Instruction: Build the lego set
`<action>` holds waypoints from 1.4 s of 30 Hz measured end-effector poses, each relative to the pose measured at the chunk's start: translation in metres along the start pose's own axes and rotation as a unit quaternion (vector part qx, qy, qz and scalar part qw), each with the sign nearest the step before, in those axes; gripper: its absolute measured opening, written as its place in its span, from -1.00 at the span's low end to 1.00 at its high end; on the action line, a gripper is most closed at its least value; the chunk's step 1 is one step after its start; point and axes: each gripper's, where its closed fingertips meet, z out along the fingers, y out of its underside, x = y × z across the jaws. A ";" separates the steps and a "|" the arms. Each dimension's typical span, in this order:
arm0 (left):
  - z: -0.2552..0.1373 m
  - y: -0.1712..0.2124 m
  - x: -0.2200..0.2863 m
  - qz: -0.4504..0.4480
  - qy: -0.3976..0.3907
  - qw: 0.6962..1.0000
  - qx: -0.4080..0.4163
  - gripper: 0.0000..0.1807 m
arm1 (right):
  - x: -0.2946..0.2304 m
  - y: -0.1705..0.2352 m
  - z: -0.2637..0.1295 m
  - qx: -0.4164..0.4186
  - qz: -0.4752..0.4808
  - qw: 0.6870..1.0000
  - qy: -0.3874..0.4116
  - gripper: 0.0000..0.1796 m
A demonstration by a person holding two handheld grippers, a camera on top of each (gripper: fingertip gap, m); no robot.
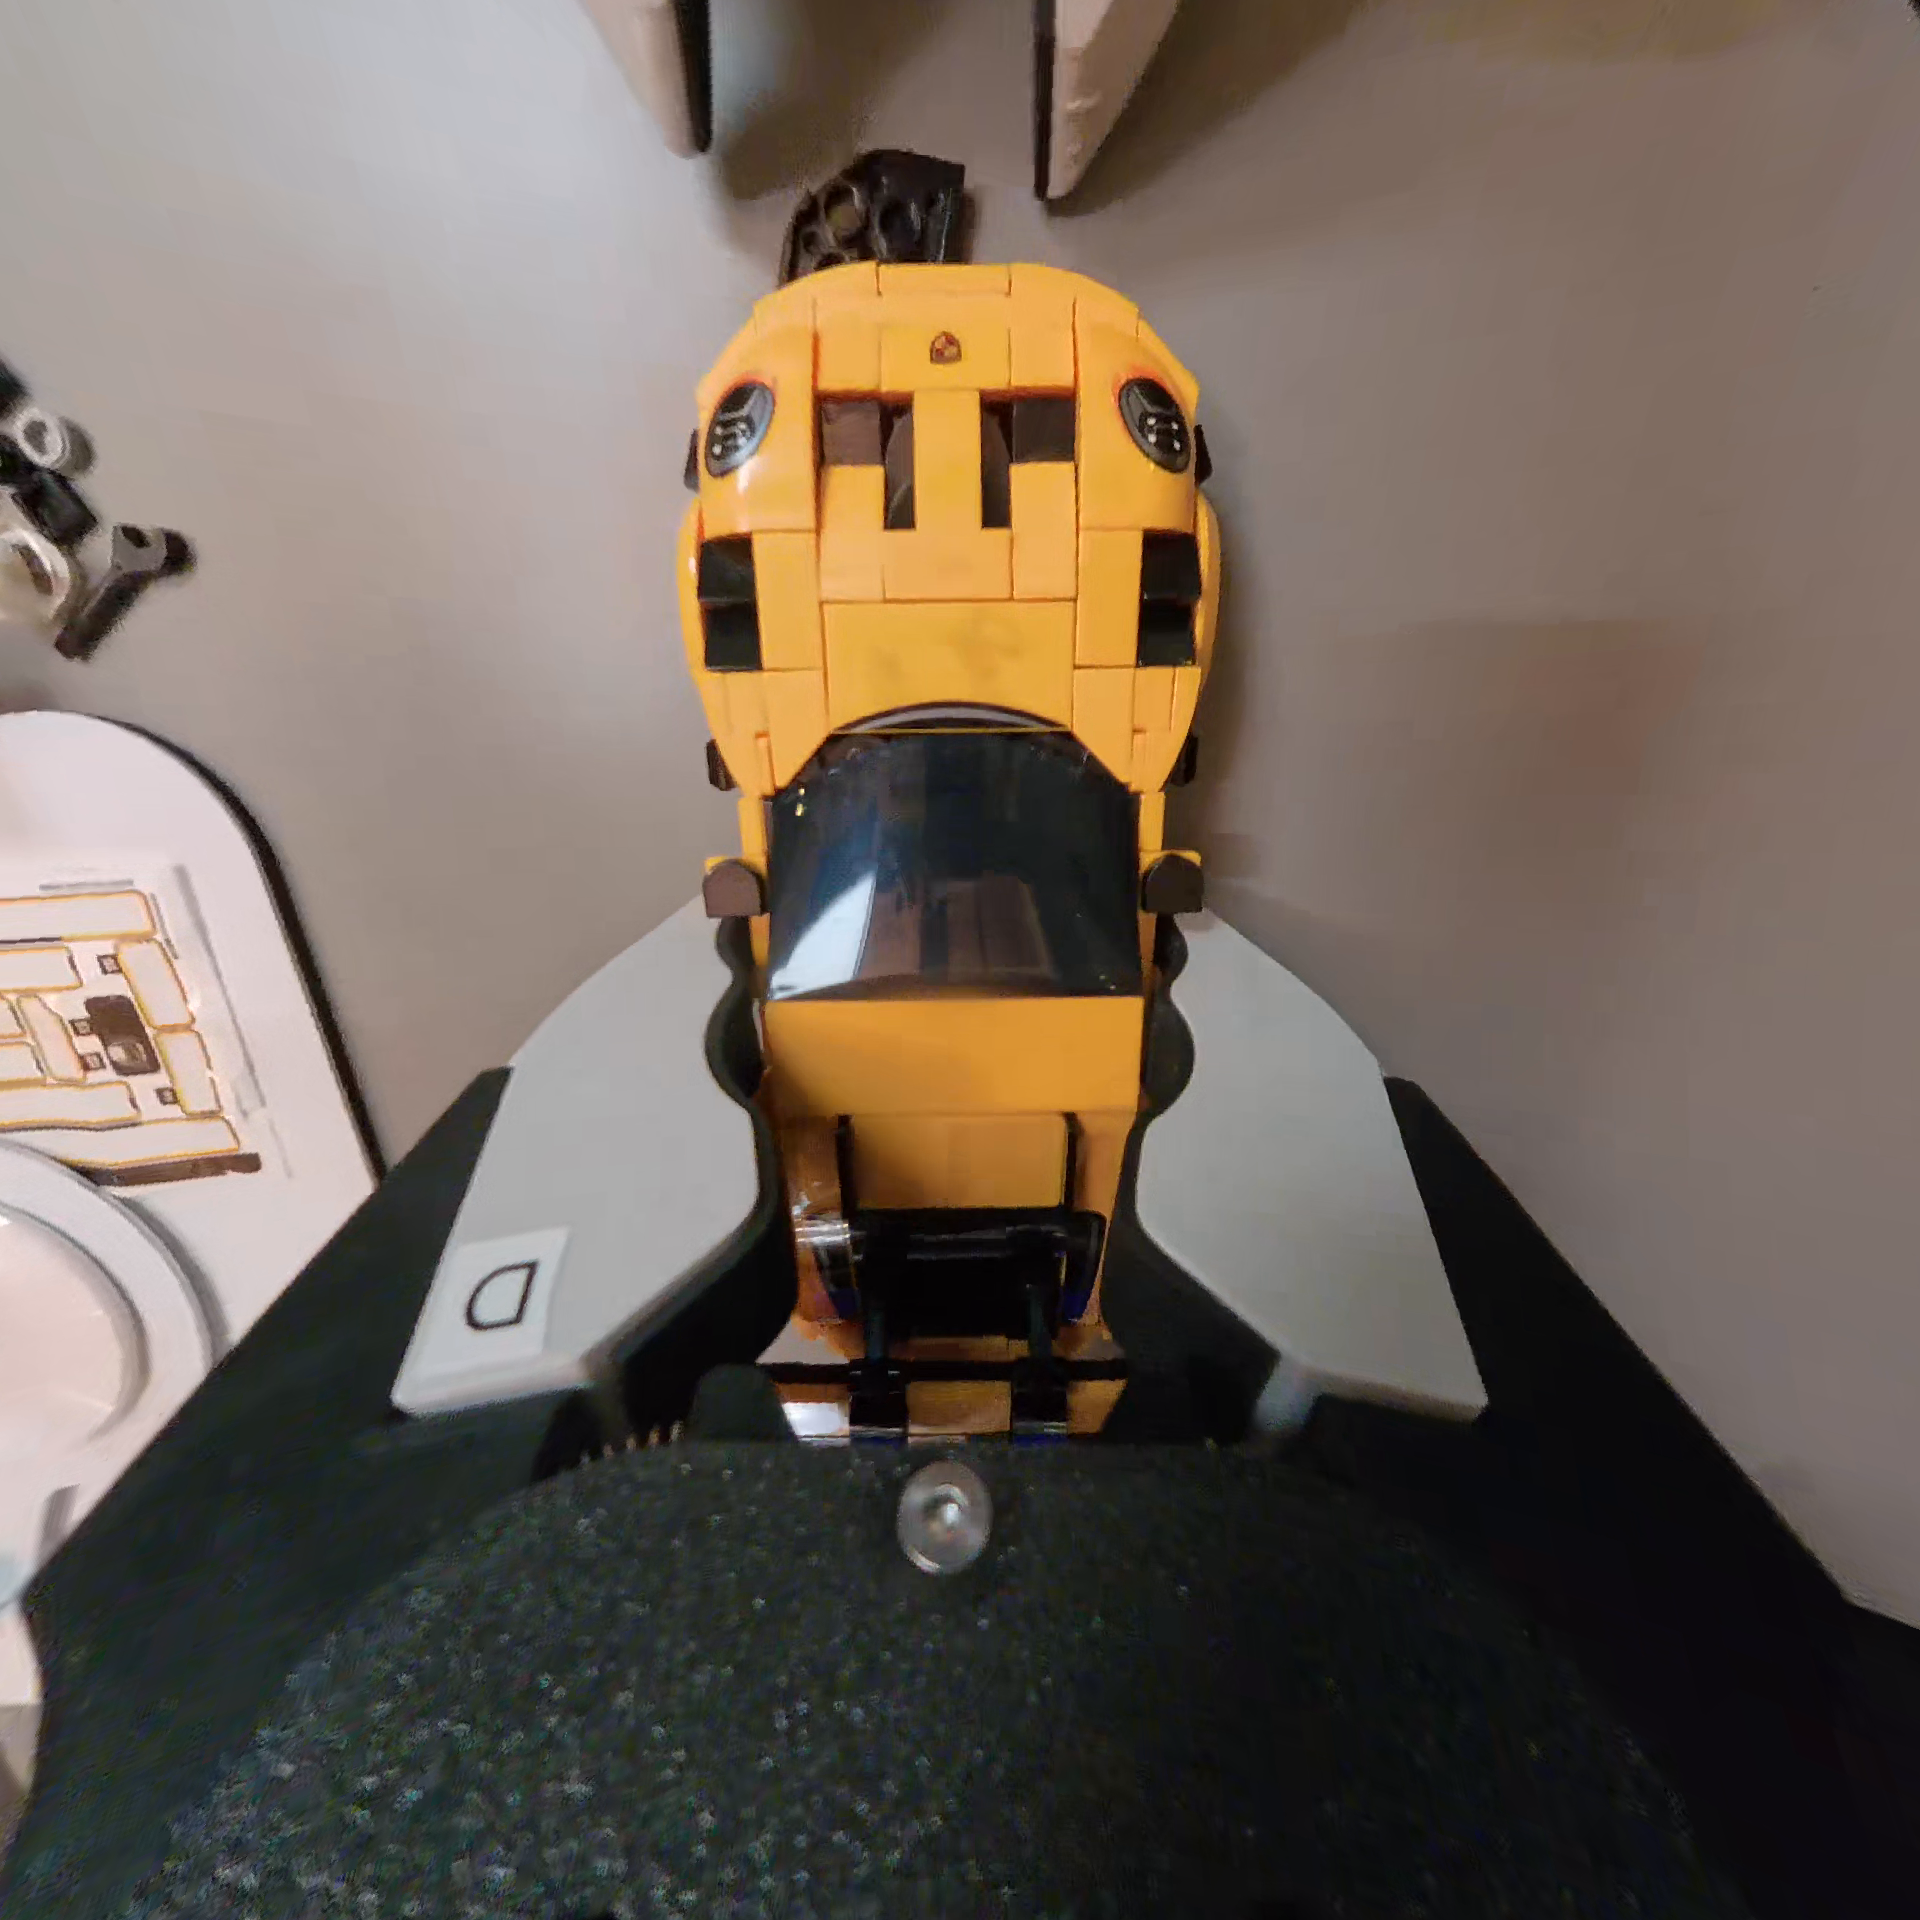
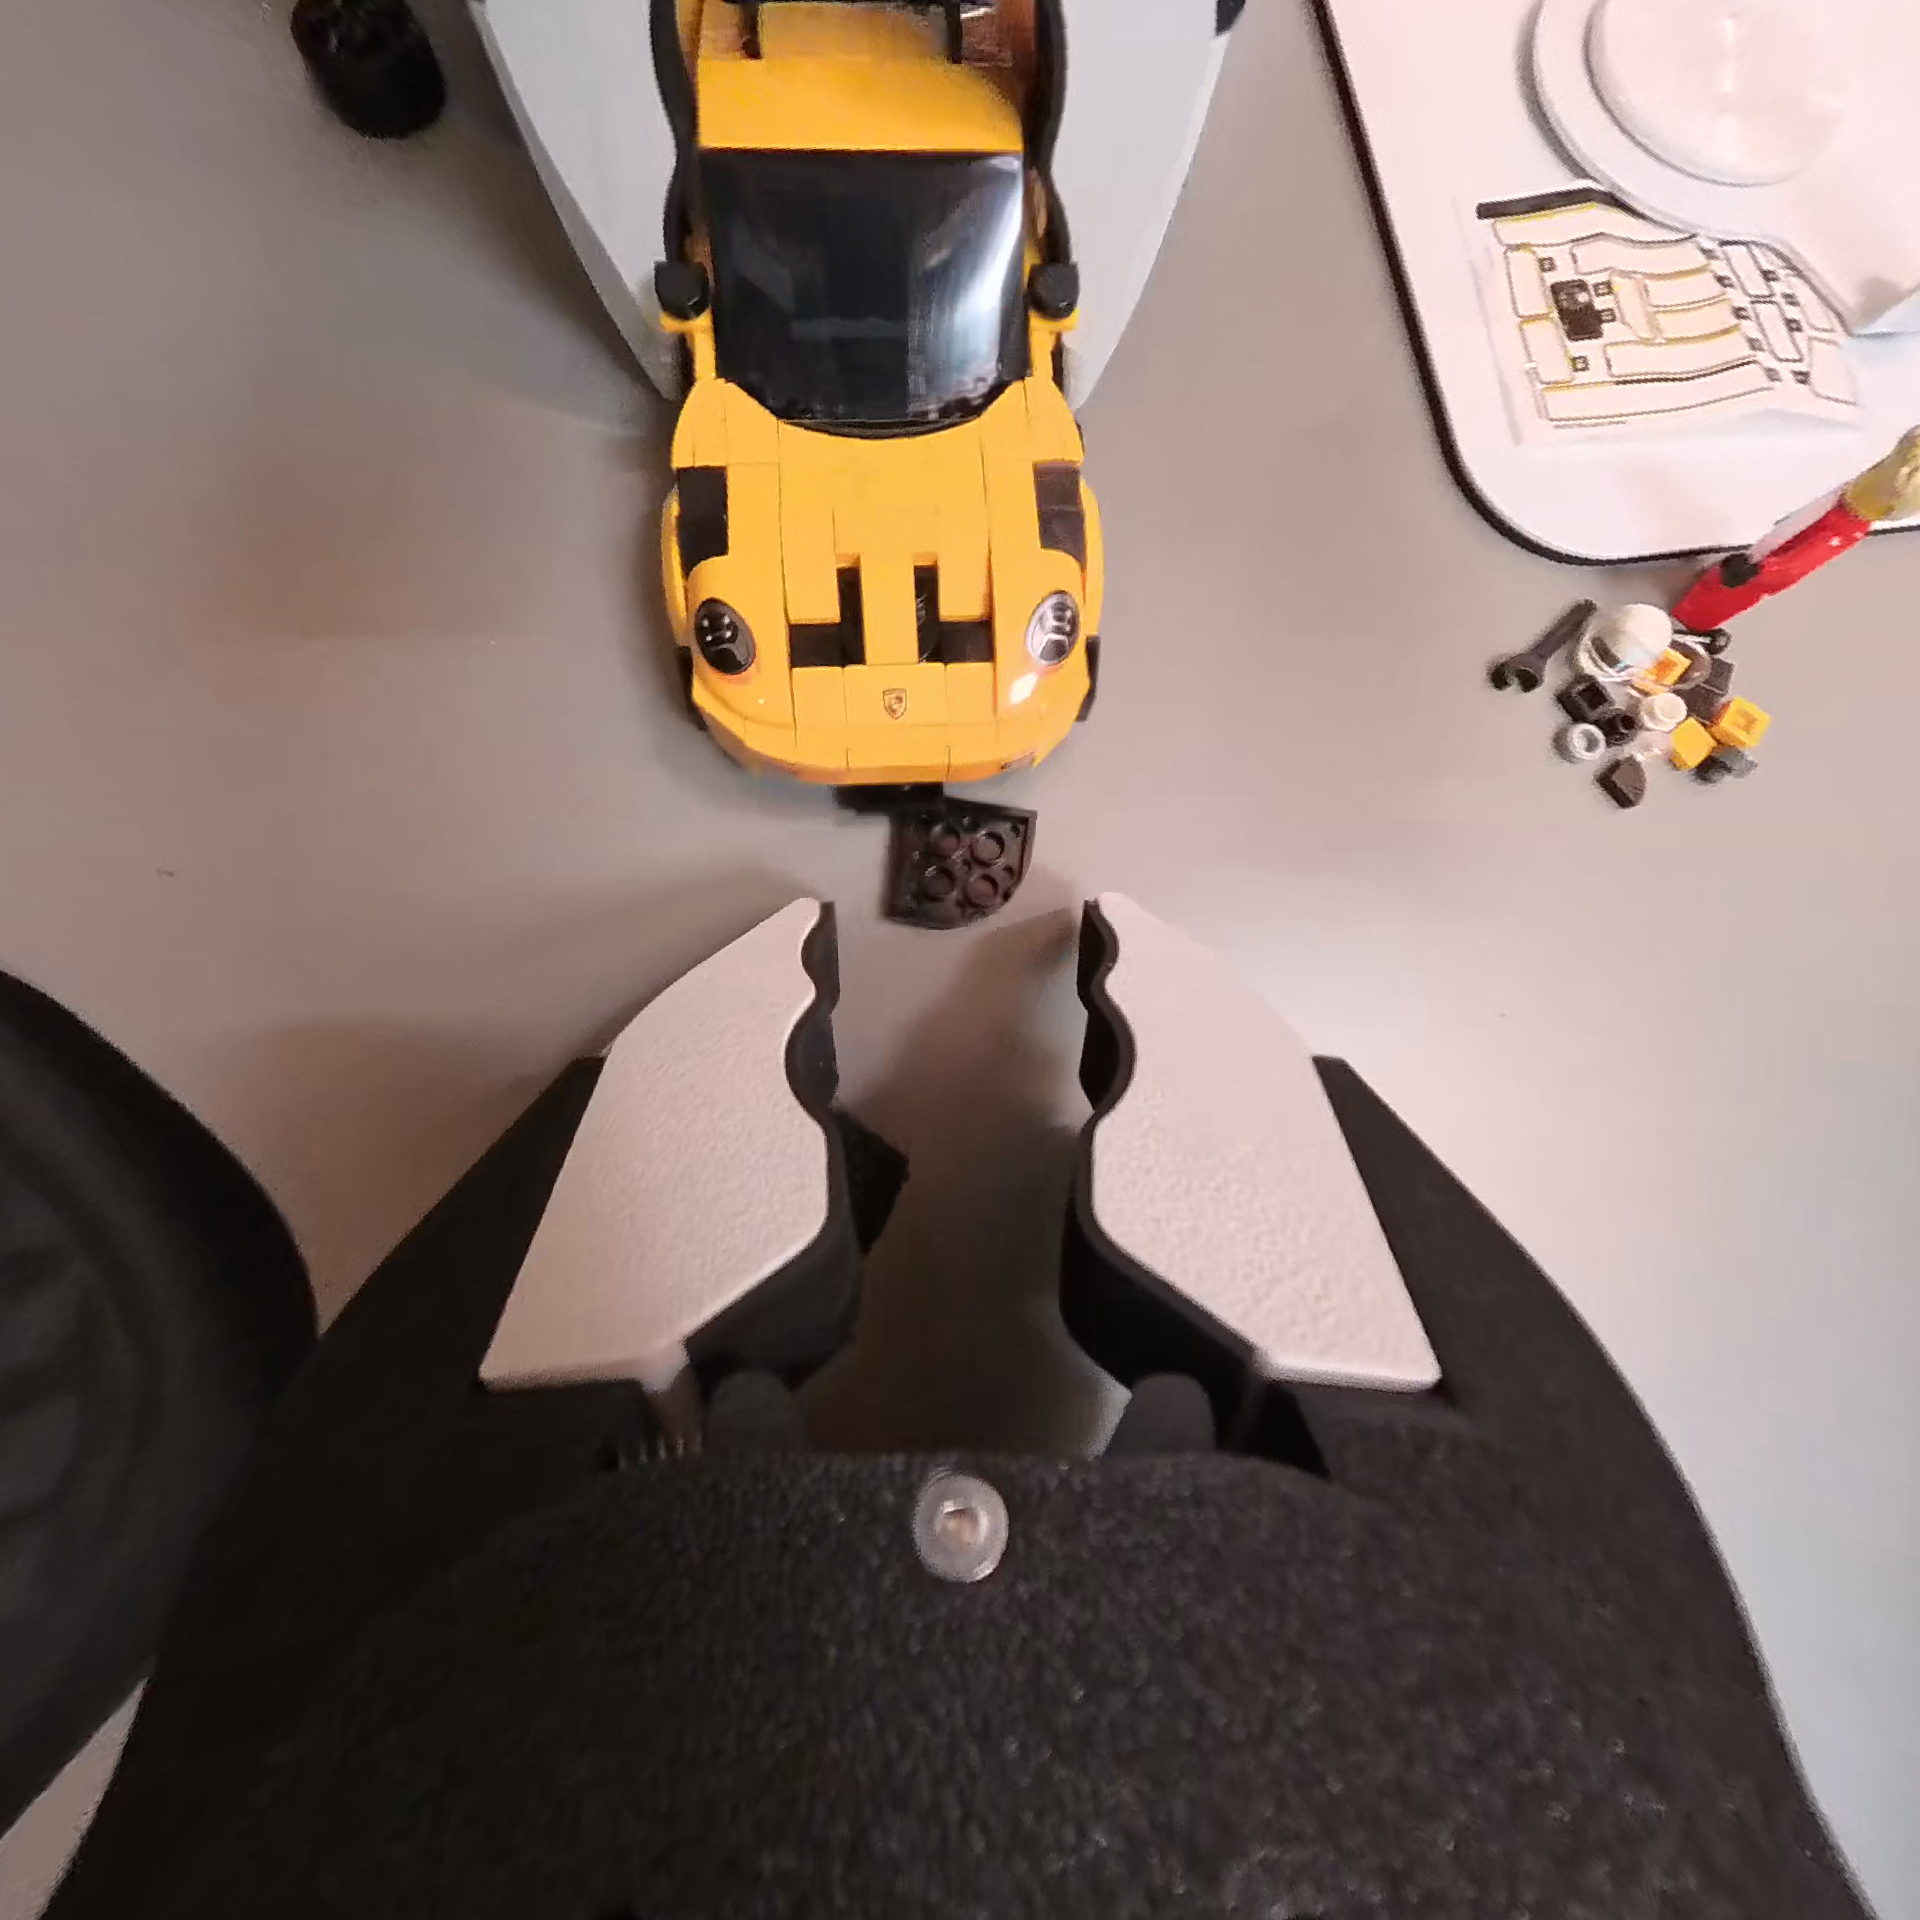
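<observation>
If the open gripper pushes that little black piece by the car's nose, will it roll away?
Probably not: the black plate looks flat and lies studs-up on the table, so it should slide. It seems tiny and light, so it may skid or spin. The right gripper might struggle to pinch its thin edges.

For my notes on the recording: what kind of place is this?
Probably an indoor hobby or work table: a plain grey tabletop with a yellow lego car, loose small parts and a sticker sheet.
</observation>
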 end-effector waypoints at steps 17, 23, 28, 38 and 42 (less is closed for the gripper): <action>-0.068 -0.022 0.016 -0.067 0.091 0.936 0.333 -0.21 | 0.002 -0.006 0.009 -0.018 0.036 0.999 0.011 -0.74; -0.108 -0.040 0.034 -0.123 0.200 0.835 0.497 -0.21 | -0.001 -0.018 0.007 -0.007 0.071 0.997 0.028 -0.75; -0.137 -0.045 0.046 -0.155 0.282 0.746 0.584 -0.21 | -0.008 -0.036 0.000 0.040 0.130 0.991 -0.006 -0.75; -0.153 -0.046 0.050 -0.161 0.325 0.686 0.631 -0.21 | -0.014 -0.034 0.000 0.025 0.129 0.991 -0.014 -0.75; -0.134 -0.045 0.048 -0.158 0.267 0.753 0.580 -0.21 | -0.006 -0.025 0.003 0.009 0.111 0.994 0.009 -0.75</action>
